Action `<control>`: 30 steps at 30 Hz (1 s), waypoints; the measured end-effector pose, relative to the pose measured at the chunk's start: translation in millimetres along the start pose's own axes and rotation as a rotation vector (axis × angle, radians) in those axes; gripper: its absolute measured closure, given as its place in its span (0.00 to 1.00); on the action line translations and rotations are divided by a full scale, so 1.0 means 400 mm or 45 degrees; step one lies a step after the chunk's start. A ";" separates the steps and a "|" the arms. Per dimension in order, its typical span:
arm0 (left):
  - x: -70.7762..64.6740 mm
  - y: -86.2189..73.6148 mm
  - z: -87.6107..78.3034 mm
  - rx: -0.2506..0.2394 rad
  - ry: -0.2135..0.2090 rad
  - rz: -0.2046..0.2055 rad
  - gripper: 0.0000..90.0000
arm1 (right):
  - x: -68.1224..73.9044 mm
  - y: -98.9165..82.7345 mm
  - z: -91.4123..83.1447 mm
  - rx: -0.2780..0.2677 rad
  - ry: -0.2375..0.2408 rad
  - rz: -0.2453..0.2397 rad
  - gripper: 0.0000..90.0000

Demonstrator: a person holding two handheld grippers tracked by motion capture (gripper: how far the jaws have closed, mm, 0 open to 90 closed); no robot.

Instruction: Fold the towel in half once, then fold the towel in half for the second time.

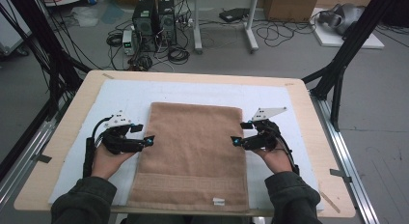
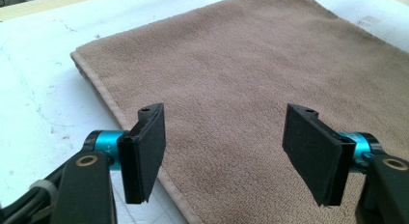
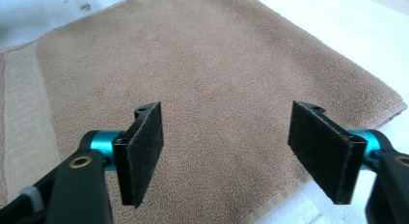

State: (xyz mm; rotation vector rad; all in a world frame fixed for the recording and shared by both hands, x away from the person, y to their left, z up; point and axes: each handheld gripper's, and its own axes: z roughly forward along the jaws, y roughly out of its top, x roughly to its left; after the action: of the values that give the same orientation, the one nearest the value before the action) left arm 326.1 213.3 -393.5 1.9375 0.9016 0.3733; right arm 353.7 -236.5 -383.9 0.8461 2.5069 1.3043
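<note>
Brown towel (image 1: 193,154) lying flat on white mat (image 1: 120,96) over wooden table (image 1: 308,113), apparently folded once already: far edge looks doubled and thick in left gripper view, though layer count hard to confirm from here. Near end with woven band and small white tag (image 1: 219,201) hanging close to table's front edge. Left gripper (image 1: 147,141) at towel's left edge, mid-length, jaws wide apart, nothing between pads (image 2: 147,151), just terry below. Right gripper (image 1: 237,141) mirrored at right edge, jaws likewise spread and empty, pads (image 3: 142,149) hovering over cloth near the hem. No pinch on fabric on either side. Judging by layout: one fold probably done and laid down square, edges roughly aligned, no bunching. Left to do, likely: regrip at a pair of corners or side edges and take next fold, then flatten. Both tools free and symmetric, so well placed for either option
</note>
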 end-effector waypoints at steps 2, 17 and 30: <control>0.000 0.000 -0.002 0.004 -0.004 -0.001 0.36 | 0.004 0.001 0.001 0.004 0.001 -0.002 0.29; 0.005 0.005 -0.002 0.010 -0.007 0.003 0.36 | 0.019 -0.006 0.005 0.008 0.004 -0.015 0.27; 0.015 0.036 -0.023 -0.024 0.004 0.025 0.39 | 0.000 0.004 -0.008 0.016 -0.038 -0.024 0.27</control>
State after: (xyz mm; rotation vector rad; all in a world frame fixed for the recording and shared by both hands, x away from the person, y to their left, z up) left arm 331.1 219.1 -377.3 1.9302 0.8785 0.3952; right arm 353.1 -238.1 -380.7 0.8366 2.4965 1.2626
